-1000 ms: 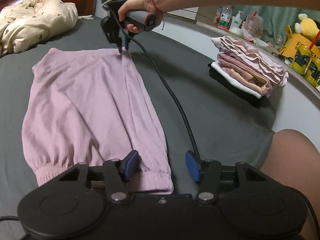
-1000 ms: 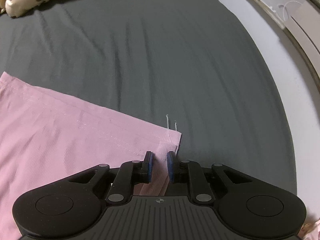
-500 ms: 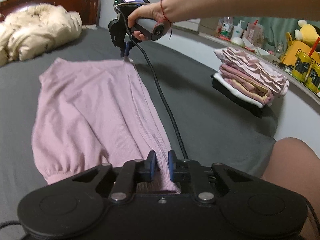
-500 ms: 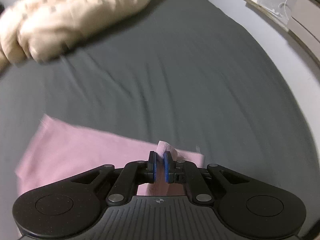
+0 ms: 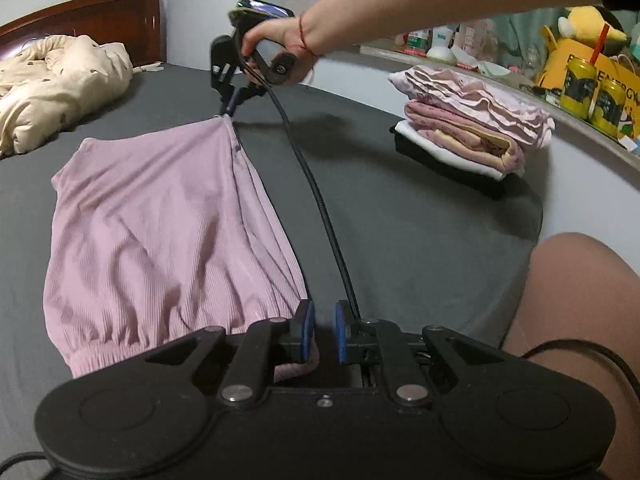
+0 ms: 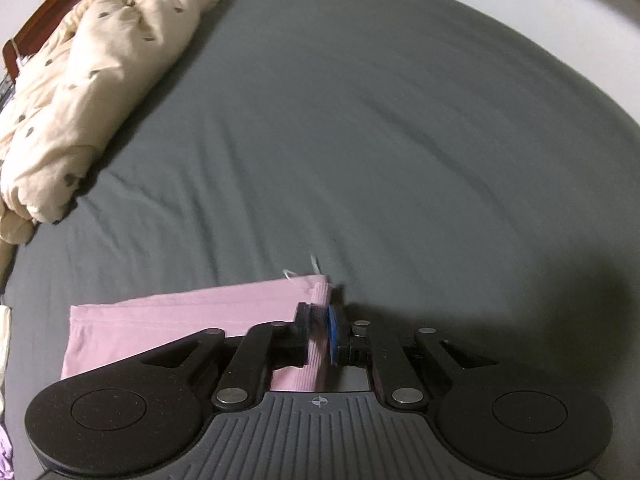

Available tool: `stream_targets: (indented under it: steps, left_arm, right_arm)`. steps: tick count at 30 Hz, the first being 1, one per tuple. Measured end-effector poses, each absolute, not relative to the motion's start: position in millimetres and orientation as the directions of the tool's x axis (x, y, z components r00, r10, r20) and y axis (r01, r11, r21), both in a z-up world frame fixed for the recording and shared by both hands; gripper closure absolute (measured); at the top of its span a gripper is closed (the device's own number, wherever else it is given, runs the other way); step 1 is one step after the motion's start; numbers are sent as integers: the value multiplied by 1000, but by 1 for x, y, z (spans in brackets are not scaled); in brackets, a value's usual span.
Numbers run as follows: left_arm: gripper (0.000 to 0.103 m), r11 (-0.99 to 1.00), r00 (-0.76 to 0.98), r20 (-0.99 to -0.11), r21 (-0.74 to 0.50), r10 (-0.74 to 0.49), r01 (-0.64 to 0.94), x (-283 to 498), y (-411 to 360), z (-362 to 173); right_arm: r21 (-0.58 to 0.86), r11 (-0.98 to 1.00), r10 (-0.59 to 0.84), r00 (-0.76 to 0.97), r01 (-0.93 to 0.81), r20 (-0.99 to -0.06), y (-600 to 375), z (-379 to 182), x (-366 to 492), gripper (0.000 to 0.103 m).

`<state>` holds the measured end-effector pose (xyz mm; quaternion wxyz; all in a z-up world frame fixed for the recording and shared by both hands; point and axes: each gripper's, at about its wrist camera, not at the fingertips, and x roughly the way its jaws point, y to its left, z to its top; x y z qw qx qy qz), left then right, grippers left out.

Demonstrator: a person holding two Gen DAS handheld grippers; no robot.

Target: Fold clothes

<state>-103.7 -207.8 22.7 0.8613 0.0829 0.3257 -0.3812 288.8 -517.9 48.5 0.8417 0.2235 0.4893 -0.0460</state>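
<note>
Lying across a dark grey bedsheet (image 5: 400,240), a pink ribbed garment (image 5: 160,232) is spread mostly flat, its gathered elastic hem nearest the left wrist camera and its plain hem at the far end. Both hand-held grippers pinch the same long side edge. Near the camera, the left gripper (image 5: 320,330) has its blue pads drawn close together on the corner by the gathered hem, with a fold of pink cloth caught between and beneath them. At the far end, the right gripper (image 5: 232,102), held in a person's hand (image 5: 276,46), nips the opposite corner and lifts it a little off the sheet, so the edge between the two hangs in a taut line with soft pleats beside it. In the right wrist view the right gripper's pads are pressed onto a strip of pink fabric beside a stitched hem with loose threads.

The cloth looks light, limp and stretchy — it will sag and bunch wherever it is unsupported, so corners and hems are the sensible places to grip. A stack of folded clothes (image 5: 472,120) sits well apart to the right, and a cream quilt (image 5: 60,80) is bundled by the headboard (image 5: 88,20)
</note>
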Motion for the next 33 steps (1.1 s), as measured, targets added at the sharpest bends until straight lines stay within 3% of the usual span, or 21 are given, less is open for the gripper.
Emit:
stream_targets:
  steps: [8,10,12,18,21,22,29,33]
  left_arm:
    - [87,704,520,-607,-95,-601,704,-107,-205,37]
    - [74,714,539,-600,-77,-591,696,-108,-205,39]
    - [68,724,553,-604,-60,-574,687,-106,-205,37]
    - [69,726,514,-636,-107,-575,680,-96,-209,19]
    - [89,729,524,-624,-111,-580,675,-96,-206,17]
    - [90,724,524,-619,-110,-586,681,-96,-204,18]
    - [90,686,535,-634,8,-559,727,-110,-211,18]
    - [80,692,538,-637,9,-553,722,-112,-215,16]
  right_arm:
    - [366,898,197,520,245,-831,-535,51,287,94]
    - [366,909,216,525,201,-823,-534,56,285,94]
    - [384,907,251,511,173,-822,-530,58,283,94]
    - [470,879,379,477,83,-793,-514,70,229,94]
    - [537,843,477,437,18,-763,-499,75,192,94]
    - [538,843,490,416,-2,-766,-494,76,177,94]
    - [517,855,503,292,-35,-813,-460,65,97,94]
    - [524,850,516,290,-53,-806,-448,60,80,94]
